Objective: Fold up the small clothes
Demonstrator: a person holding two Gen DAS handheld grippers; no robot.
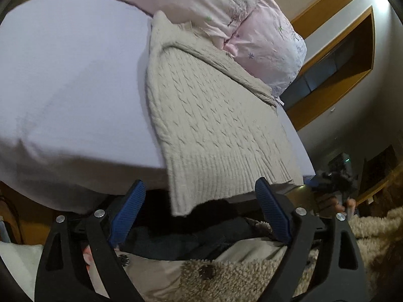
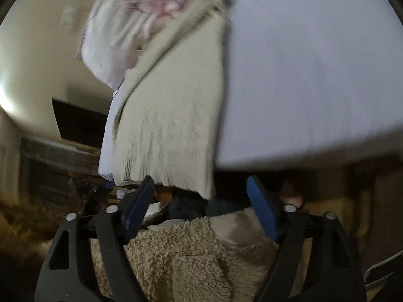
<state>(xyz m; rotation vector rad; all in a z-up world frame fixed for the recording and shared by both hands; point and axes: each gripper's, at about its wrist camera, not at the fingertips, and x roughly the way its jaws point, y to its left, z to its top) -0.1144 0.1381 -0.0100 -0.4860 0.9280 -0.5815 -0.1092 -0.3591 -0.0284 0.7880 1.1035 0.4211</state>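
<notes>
A beige cable-knit sweater [image 1: 209, 115] lies flat along the bed's edge on a pale lilac sheet [image 1: 68, 75], its ribbed hem hanging over the near edge. It also shows in the blurred right wrist view [image 2: 173, 115]. My left gripper [image 1: 200, 191] is open and empty, its blue pads [image 1: 129, 211] either side of the hem, just below it. My right gripper [image 2: 200, 187] is open and empty, close under the hem's corner. The right gripper also shows in the left wrist view [image 1: 335, 178] at the far right.
Pink floral pillows [image 1: 252, 25] lie on the sweater's far end. A shaggy cream fleece garment [image 2: 189, 254] and dark clothing [image 1: 181, 241] sit below the grippers. A wood-framed wall niche [image 1: 337, 60] stands beyond the bed.
</notes>
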